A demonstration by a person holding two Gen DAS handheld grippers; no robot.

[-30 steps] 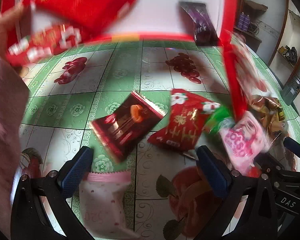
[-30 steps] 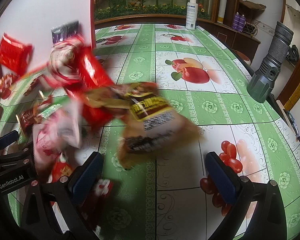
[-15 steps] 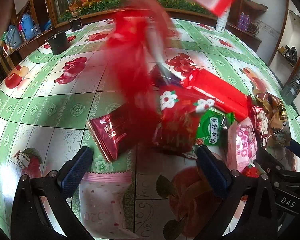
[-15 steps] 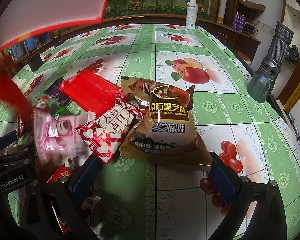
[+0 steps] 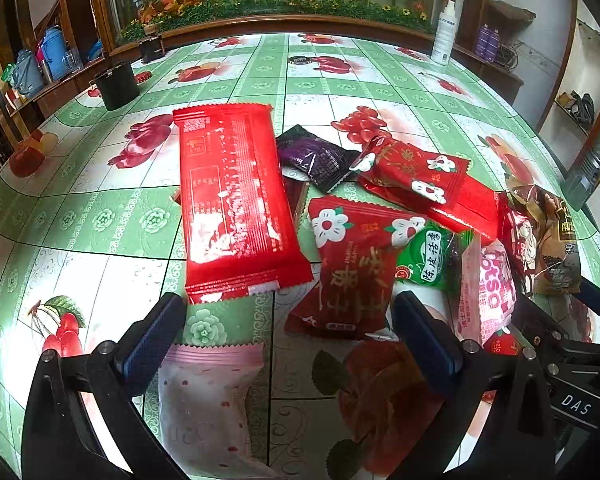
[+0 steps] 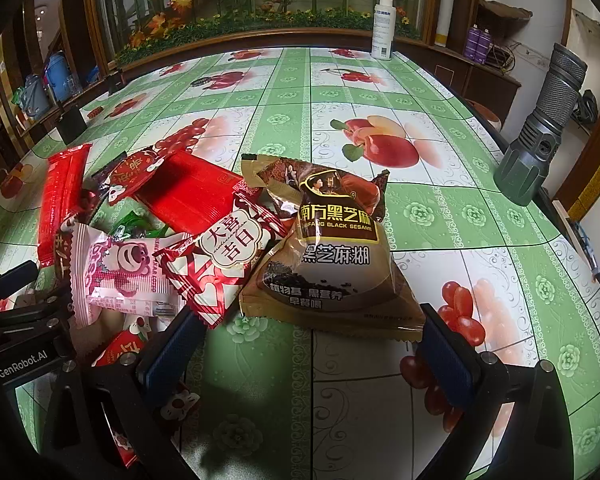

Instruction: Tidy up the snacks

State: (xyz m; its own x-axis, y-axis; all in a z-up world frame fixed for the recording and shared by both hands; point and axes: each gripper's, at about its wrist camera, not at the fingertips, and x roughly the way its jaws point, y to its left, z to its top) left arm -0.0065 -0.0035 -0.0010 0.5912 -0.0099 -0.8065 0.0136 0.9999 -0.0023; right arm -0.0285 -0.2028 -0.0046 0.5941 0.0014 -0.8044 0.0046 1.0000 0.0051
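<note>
On the green fruit-print plastic tablecloth (image 5: 100, 216) snack packets are scattered in a loose overlapping heap, seen left to right: a long glossy red foil wrapper (image 5: 232, 200), a small dark purple packet (image 5: 314, 158), a red flowered packet (image 5: 352, 268), a pink bear-print sachet (image 6: 120, 272), a red-and-white heart-pattern packet (image 6: 220, 256) and a brown black-sesame pouch (image 6: 332, 264). All are judged light, crinkly and slippery; a pinch at a sealed end seam is advised, and the pouch looks soft and powder-filled. The left gripper (image 5: 288, 328) is spread wide with nothing held; the right gripper (image 6: 308, 348) likewise gapes empty just before the pouch. A white spray bottle (image 6: 382, 26), a grey flashlight (image 6: 540, 128) and a planter wall are seen behind.
</note>
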